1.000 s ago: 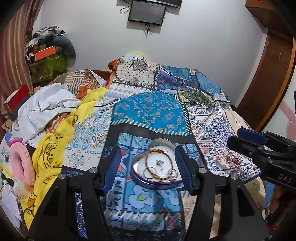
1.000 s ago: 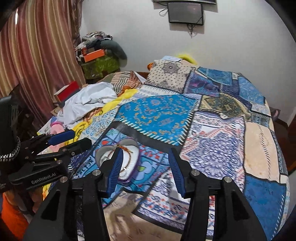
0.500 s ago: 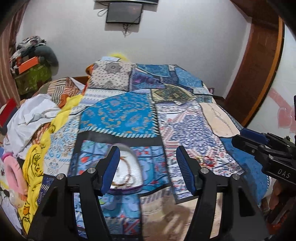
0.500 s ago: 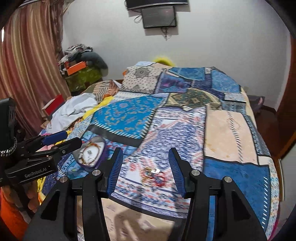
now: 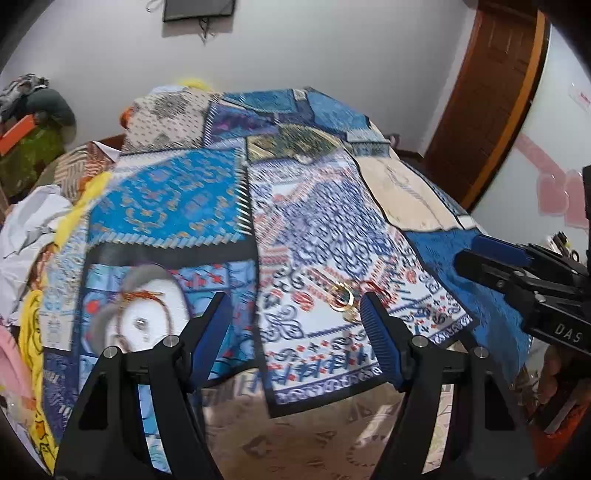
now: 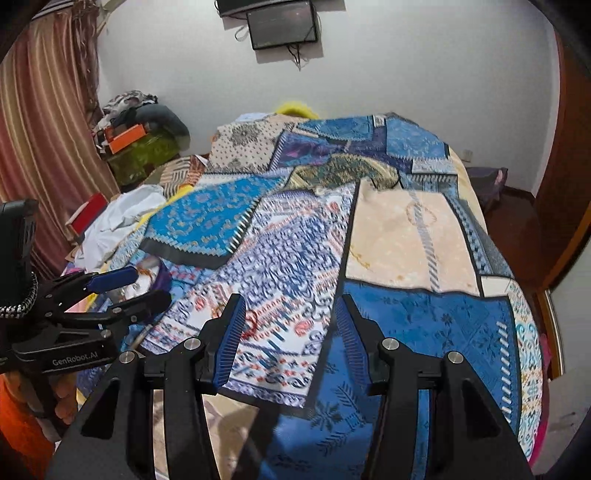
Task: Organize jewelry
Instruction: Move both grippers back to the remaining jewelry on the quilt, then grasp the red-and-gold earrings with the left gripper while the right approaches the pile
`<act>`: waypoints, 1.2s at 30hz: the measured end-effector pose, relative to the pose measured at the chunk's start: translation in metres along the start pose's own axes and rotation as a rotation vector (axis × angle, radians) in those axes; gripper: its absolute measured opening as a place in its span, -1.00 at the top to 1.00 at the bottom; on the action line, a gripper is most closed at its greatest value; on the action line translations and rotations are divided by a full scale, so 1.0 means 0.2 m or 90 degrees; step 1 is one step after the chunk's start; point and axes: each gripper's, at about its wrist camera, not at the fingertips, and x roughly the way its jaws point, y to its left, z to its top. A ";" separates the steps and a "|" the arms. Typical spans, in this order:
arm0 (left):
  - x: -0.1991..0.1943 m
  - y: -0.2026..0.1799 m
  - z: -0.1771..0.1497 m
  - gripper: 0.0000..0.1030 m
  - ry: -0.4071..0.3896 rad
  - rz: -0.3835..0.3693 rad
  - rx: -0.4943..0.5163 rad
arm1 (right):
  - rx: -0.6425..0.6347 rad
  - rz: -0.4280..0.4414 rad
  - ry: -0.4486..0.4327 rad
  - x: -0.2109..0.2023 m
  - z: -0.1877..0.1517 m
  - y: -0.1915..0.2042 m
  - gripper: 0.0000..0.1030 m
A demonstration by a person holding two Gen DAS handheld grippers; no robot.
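Observation:
A round purple-rimmed dish (image 5: 147, 314) with a white inside holds a red-orange bracelet and small pieces; it lies on the patchwork bedspread (image 5: 314, 229), left of my left gripper (image 5: 293, 314). Loose gold rings (image 5: 341, 297) and a red bangle lie on the spread just inside that gripper's right finger. My left gripper is open and empty. My right gripper (image 6: 290, 317) is open and empty above the spread; the red bangle (image 6: 251, 321) shows beside its left finger. The dish (image 6: 147, 277) is partly hidden behind the left gripper there.
A heap of white and yellow clothes (image 5: 33, 229) lies along the bed's left side. A striped curtain (image 6: 40, 147), a cluttered green box (image 6: 144, 151), a wall screen (image 6: 282, 24) and a wooden door (image 5: 487, 92) surround the bed.
Both grippers swung right across the bed. The dish slid from between my left fingers to their left, and the loose rings came into view near the right finger. Both stayed open.

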 end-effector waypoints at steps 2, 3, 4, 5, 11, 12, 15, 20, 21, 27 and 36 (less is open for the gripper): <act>0.04 -0.03 -0.02 -0.38 0.012 -0.006 0.011 | 0.006 0.003 0.010 0.02 -0.02 -0.02 0.08; 0.06 -0.04 -0.02 -0.37 0.017 -0.010 0.014 | 0.009 0.006 0.016 0.03 -0.03 -0.03 0.08; 0.08 -0.06 -0.03 -0.32 0.024 -0.017 0.019 | 0.011 0.007 0.020 0.04 -0.04 -0.04 0.08; 0.09 -0.07 -0.04 -0.27 0.030 -0.021 0.023 | 0.013 0.007 0.023 0.05 -0.05 -0.04 0.08; 0.16 -0.15 -0.06 -0.03 0.048 -0.038 0.057 | 0.025 0.008 0.034 0.08 -0.06 -0.09 0.08; 0.16 -0.16 -0.06 0.01 0.045 -0.040 0.063 | 0.027 0.009 0.034 0.08 -0.06 -0.10 0.08; 0.18 -0.19 -0.06 0.28 0.045 -0.058 0.065 | 0.032 0.012 0.036 0.08 -0.07 -0.12 0.08; 0.22 -0.21 -0.06 0.55 0.043 -0.058 0.060 | 0.040 0.019 0.042 0.10 -0.07 -0.13 0.08; 0.22 -0.21 -0.06 0.58 0.043 -0.058 0.060 | 0.040 0.021 0.043 0.09 -0.08 -0.12 0.08; 0.18 -0.20 -0.07 0.86 0.039 -0.052 0.064 | 0.031 0.028 0.045 0.10 -0.07 -0.09 0.08; 0.10 -0.10 -0.07 0.86 0.015 -0.042 0.040 | -0.018 0.047 0.044 0.15 -0.06 0.03 0.08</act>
